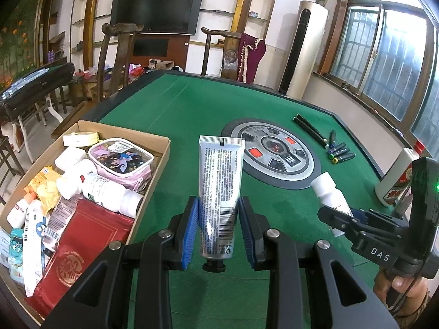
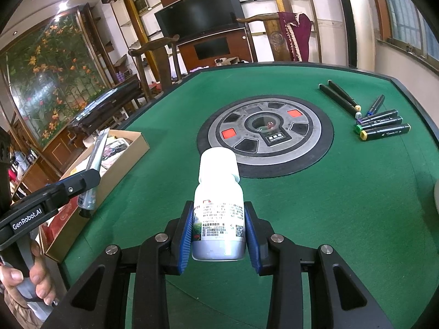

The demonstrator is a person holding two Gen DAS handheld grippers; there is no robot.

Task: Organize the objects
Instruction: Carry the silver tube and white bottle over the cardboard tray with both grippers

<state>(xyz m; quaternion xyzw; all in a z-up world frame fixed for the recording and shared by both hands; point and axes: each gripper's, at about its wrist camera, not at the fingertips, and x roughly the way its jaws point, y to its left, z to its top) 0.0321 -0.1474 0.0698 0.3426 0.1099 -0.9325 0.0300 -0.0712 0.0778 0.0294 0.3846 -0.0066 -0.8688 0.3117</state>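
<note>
Left gripper (image 1: 218, 226): its blue fingers (image 1: 189, 233) pinch a silver tube (image 1: 221, 192) by its lower half, black cap toward the camera, crimped end pointing away over the bench; low centre of the left wrist view.
Silver tube: held off the green bench (image 1: 192, 104), just right of the cardboard box; from the right wrist view it shows at the left edge (image 2: 94, 170), tilted, over the box's near edge.
Right gripper (image 2: 218, 235): its blue fingers (image 2: 253, 242) clamp a white bottle (image 2: 219, 213) by the sides of its body, white cap pointing away, base toward the camera; low centre of the right wrist view.
White bottle: lifted above the bench felt, in front of the round grey hub; in the left wrist view it pokes out at the right (image 1: 328, 189).
Cardboard box (image 1: 153, 137): lower left of the left wrist view, on the bench edge, packed with white bottles, a pink pouch (image 1: 122, 161), a red packet (image 1: 82, 241), sachets and a tape roll.
Round hub (image 2: 264, 134): centre of the bench, grey ring with two red buttons.
Markers (image 2: 381, 124): a loose group at the upper right of the right wrist view, lying flat on the felt, well apart from both grippers.
Tall white bottle (image 1: 397, 175): with a red label, far right of the left wrist view, behind the right gripper.
Hands: a person's fingers wrap each gripper handle, at the lower left corner of the right wrist view (image 2: 24, 279) and lower right of the left (image 1: 400, 285).
</note>
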